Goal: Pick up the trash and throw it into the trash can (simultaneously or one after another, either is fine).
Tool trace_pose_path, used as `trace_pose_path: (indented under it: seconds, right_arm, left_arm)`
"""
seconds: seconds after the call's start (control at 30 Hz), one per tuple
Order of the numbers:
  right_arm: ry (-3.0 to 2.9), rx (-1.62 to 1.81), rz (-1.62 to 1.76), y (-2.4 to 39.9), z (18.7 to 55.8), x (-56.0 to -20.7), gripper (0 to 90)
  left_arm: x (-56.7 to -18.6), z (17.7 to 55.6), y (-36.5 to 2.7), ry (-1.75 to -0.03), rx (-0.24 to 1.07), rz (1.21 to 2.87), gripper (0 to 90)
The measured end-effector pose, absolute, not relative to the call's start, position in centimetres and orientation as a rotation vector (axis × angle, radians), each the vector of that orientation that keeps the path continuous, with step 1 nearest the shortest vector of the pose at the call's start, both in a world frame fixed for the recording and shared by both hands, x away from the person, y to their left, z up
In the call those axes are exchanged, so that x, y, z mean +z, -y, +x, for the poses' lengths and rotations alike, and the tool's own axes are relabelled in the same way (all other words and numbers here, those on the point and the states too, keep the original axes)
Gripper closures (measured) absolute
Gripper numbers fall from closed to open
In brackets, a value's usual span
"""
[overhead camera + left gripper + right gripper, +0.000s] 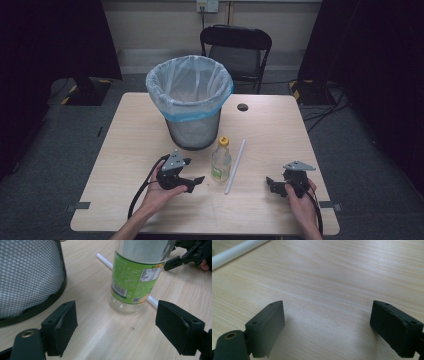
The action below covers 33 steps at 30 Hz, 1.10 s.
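The left gripper (194,183) hangs low over the pale wood-grain table (125,150), its blocky black fingers (60,326) spread wide and holding nothing. Just ahead of them, centred on the gap but untouched, stands a clear plastic bottle (136,272) with a green label and yellow cap. A thin white tube (106,261) lies flat behind it. The right gripper (272,186), well apart from the bottle, has matte fingers (268,325) likewise open over bare wood. Farthest stands a round mesh bin (192,102) lined with a crinkled translucent bag.
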State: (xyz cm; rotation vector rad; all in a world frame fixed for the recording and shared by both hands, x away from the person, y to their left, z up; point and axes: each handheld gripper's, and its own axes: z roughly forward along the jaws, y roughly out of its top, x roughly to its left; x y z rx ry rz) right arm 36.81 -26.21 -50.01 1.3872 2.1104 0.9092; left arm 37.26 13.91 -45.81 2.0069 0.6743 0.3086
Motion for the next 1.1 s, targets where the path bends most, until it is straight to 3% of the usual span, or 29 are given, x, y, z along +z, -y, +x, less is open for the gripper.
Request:
trace_pose_path:
  seconds: [0.63,1.1]
  right_arm:
    - [-2.11,0.909,1.387,26.2,36.8,-50.0,11.6]
    - [-2.11,0.909,1.387,26.2,36.8,-50.0,11.6]
  left_arm:
    - [-45.1,38.4,-9.9,-0.589,0.256,1.993,18.0]
    - [-47.3,40.4,-7.2,-0.595,0.203,2.016,17.3]
